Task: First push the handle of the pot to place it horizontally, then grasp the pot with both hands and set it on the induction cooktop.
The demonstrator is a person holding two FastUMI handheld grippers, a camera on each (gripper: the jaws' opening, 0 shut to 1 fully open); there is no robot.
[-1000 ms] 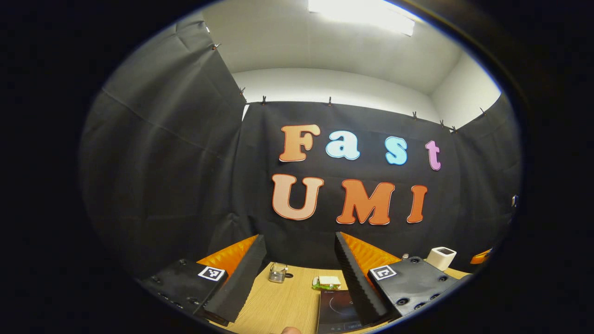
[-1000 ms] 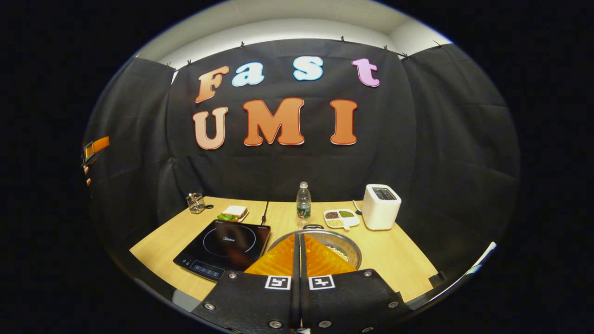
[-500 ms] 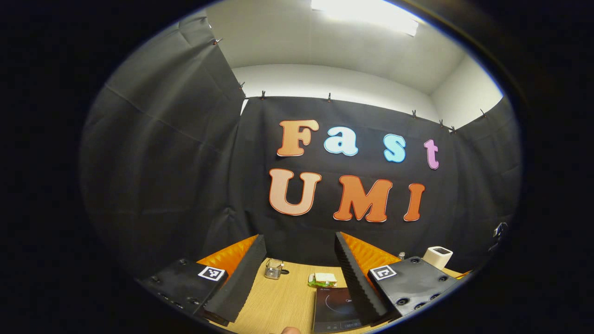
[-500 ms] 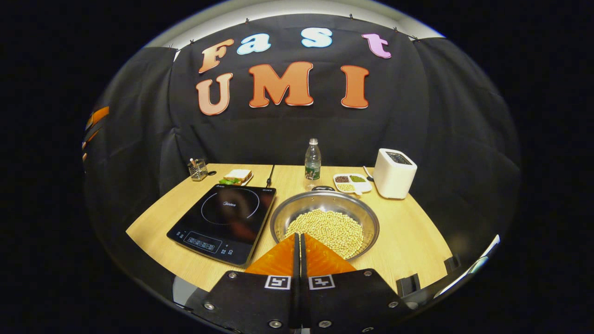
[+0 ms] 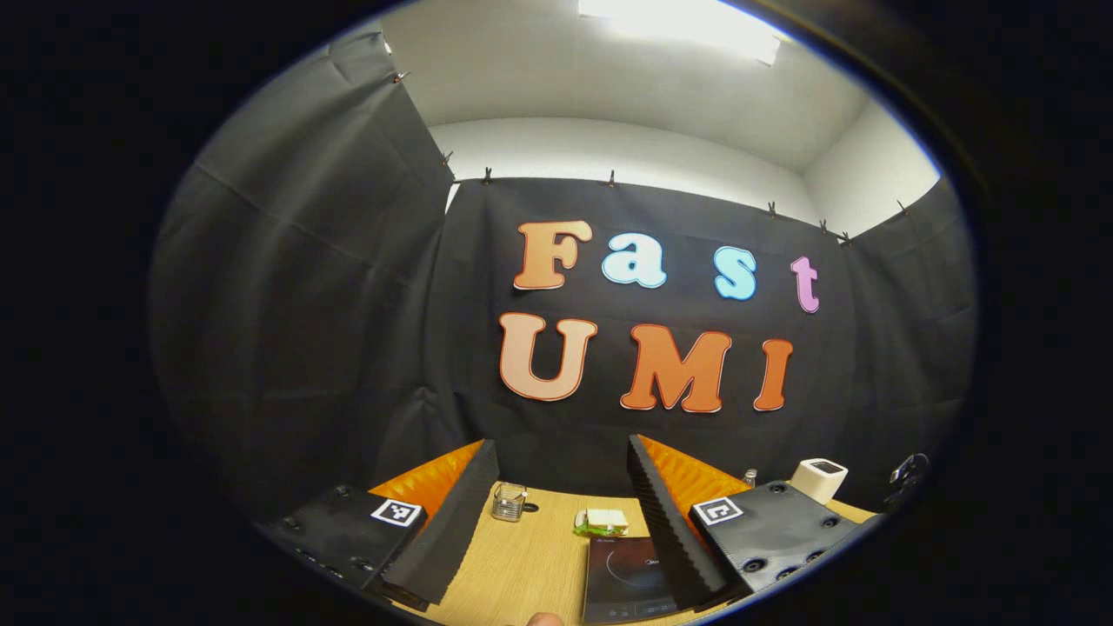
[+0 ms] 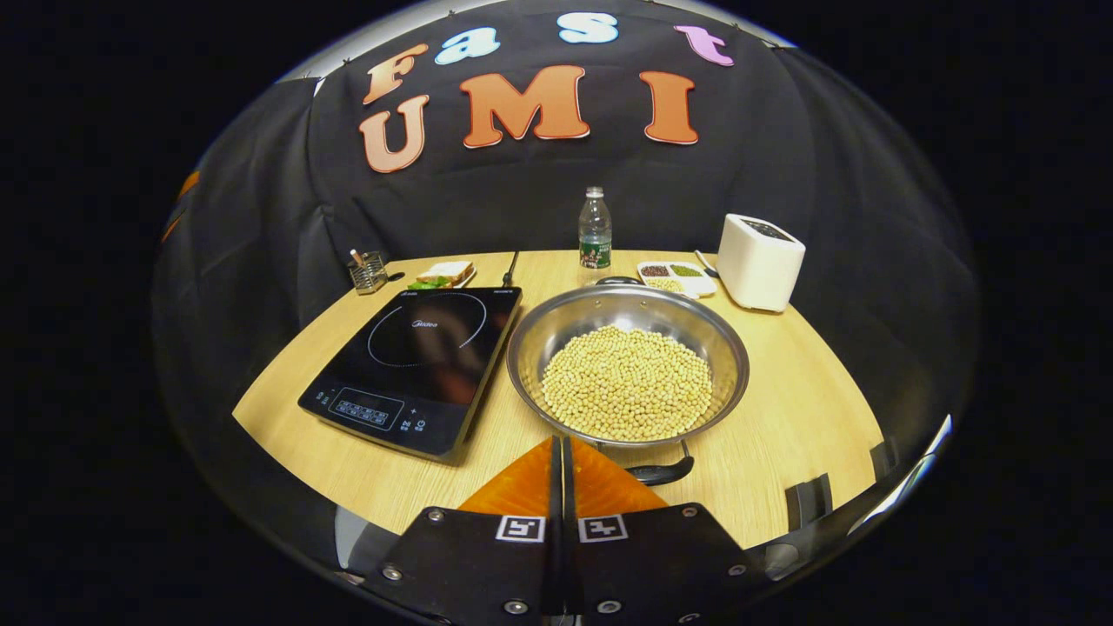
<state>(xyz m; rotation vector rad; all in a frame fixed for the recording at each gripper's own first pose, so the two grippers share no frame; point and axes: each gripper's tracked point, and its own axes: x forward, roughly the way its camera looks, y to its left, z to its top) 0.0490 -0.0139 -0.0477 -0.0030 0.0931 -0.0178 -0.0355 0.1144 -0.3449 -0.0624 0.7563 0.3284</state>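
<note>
A steel pot (image 6: pixel 628 300) full of pale beans sits on the wooden table (image 6: pixel 800 409), just right of the black induction cooktop (image 6: pixel 416 361). One dark pot handle (image 6: pixel 661 472) faces me at the near rim, another (image 6: pixel 619 280) at the far rim. My right gripper (image 6: pixel 561 441) is shut with nothing in it, hovering just in front of the near handle. My left gripper (image 5: pixel 561 448) is open and empty, held high and aimed at the wall. The cooktop (image 5: pixel 624 578) lies between its fingers in the left gripper view.
At the table's back stand a water bottle (image 6: pixel 595 230), a white toaster (image 6: pixel 760 262), a divided dish of grains (image 6: pixel 674 276), a sandwich on a plate (image 6: pixel 442 274) and a glass holder (image 6: pixel 367 271). The toaster (image 5: pixel 817 479) and the glass holder (image 5: pixel 508 502) appear in the left gripper view.
My right gripper has tilted downward, bringing the whole pot and its near handle into view. The left gripper has hardly moved and stays open.
</note>
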